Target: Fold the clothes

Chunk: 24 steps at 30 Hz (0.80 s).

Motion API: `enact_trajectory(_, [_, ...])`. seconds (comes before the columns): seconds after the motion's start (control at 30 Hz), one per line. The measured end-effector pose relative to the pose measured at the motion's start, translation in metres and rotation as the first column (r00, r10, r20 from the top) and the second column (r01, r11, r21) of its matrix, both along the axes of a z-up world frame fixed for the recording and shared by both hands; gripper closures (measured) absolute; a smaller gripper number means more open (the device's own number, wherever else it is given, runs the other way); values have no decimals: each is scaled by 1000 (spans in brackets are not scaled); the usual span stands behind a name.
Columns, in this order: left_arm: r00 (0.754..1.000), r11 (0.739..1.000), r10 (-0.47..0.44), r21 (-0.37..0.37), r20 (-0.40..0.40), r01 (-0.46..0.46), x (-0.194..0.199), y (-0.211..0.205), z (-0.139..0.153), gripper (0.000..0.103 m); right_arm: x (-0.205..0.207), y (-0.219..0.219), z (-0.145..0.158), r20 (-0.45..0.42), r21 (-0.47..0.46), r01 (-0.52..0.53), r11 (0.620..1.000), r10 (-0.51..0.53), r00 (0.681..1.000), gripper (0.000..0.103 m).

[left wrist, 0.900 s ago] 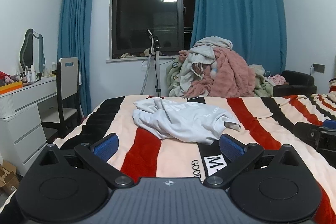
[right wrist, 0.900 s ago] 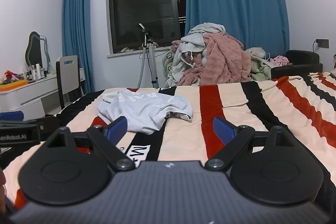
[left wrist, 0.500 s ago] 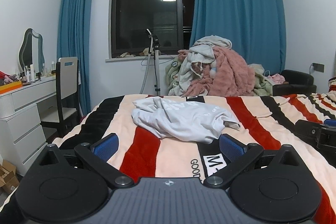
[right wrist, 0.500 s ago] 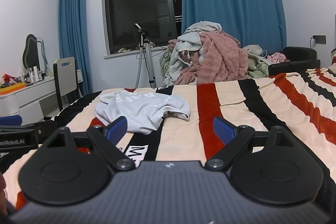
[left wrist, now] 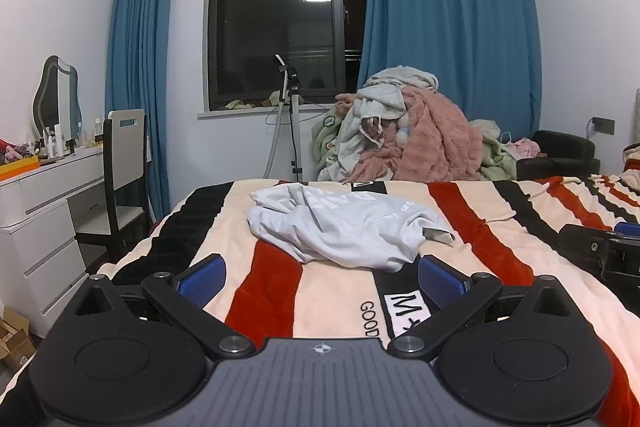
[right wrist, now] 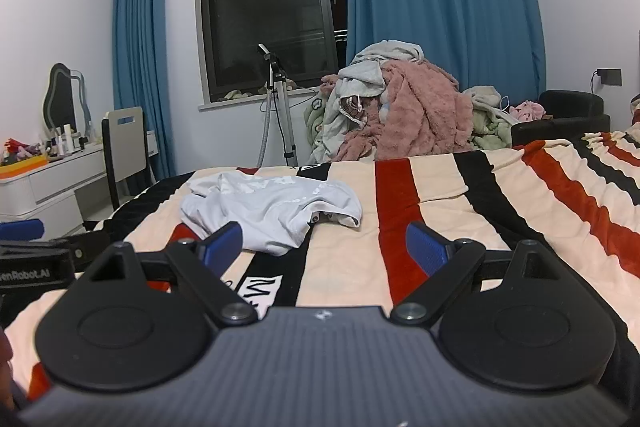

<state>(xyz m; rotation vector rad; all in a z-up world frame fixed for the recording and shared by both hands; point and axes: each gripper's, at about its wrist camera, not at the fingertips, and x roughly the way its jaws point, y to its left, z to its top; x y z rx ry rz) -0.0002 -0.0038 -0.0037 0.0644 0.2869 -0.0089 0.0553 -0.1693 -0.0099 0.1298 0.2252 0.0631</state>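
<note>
The left hand-held gripper [left wrist: 322,277] is hanging low over the bed [left wrist: 500,211], tipped down a little. Its two blue pads [left wrist: 202,277] are standing wide apart, and nothing is sitting between them but the striped blanket [left wrist: 264,291]. The shirt [left wrist: 348,231], pale and all crumpled up, is lying on the blanket just ahead of this hand-held gripper. Its near edge is coming close to the right pad, but no pad is touching it.

The right hand-held gripper [right wrist: 326,247] is also hanging low over the bed [right wrist: 440,187] with its pads [right wrist: 426,247] spread wide, pinching nothing. From here the shirt [right wrist: 272,209] is lying ahead and a bit to the left. Its near edge is showing just past the left pad, and I cannot tell if the two are touching. The black body of the left hand-held gripper is poking in at this one's far left.

Past the bed, ahead of both hand-held grippers, a big pile of clothes [left wrist: 400,131] is sitting under the dark window [left wrist: 280,15], with blue curtains [left wrist: 448,39] hanging on both sides. Far to the left, a white counter [left wrist: 44,187] is carrying small bottles and a mirror, and a chair [left wrist: 124,163] is standing beside it.
</note>
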Motion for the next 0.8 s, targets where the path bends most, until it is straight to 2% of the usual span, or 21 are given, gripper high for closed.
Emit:
enact_trajectory(0.2, [1000, 1000, -16, -14, -2, 16, 1, 1, -1, 0, 0, 0, -1, 10, 4, 0, 1000, 0, 1000, 13])
enact_trajectory(0.57, [1000, 1000, -19, 4, -3, 19, 4, -2, -3, 0, 0, 0, -1, 25, 20, 16, 1000, -17, 1000, 13])
enact_trajectory(0.67, [1000, 1000, -17, -6, -13, 17, 8, -2, -6, 0, 9, -2, 9, -1, 20, 28, 999, -28, 1000, 13])
enact_trajectory(0.8, [998, 999, -43, 4, -44, 43, 24, -8, -13, 0, 23, -12, 38, 21, 57, 12, 998, -13, 1000, 13])
